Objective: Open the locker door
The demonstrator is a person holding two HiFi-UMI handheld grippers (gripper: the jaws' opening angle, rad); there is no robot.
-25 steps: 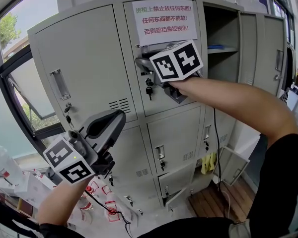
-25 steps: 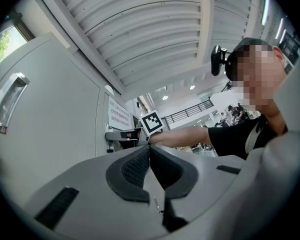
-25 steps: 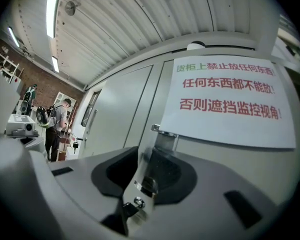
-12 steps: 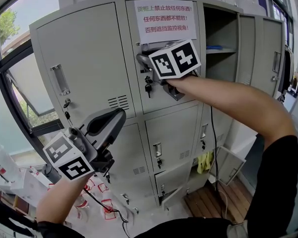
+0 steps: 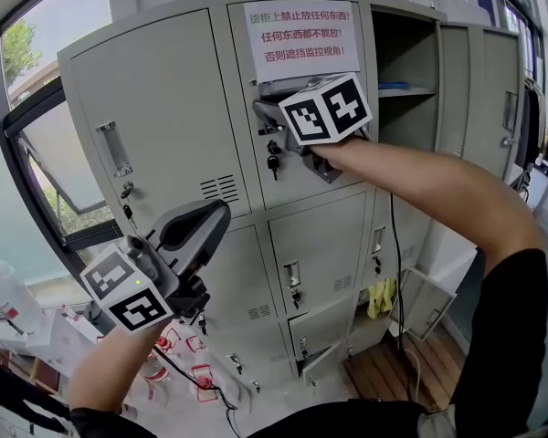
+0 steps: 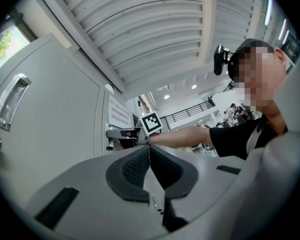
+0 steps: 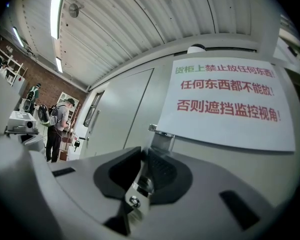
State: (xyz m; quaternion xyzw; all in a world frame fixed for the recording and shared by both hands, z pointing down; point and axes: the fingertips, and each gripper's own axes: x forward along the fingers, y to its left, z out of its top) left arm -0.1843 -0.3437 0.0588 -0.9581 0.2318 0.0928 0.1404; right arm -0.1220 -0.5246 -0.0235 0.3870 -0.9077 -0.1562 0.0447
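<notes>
Pinching the locker door (image 5: pixel 297 190) by its shiny metal handle (image 7: pixel 138 188), right gripper (image 7: pixel 144 158) jaws just closed; left gripper (image 6: pixel 149 149) jaws touch, empty.

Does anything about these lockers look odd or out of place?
Two things: the top right compartment stands open while the doors left of it are shut, and a small door in the bottom row hangs ajar. A paper notice is stuck on the top middle door.

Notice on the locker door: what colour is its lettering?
Notice: red lettering, first few characters green, on white paper. Clearest in the right gripper view.
</notes>
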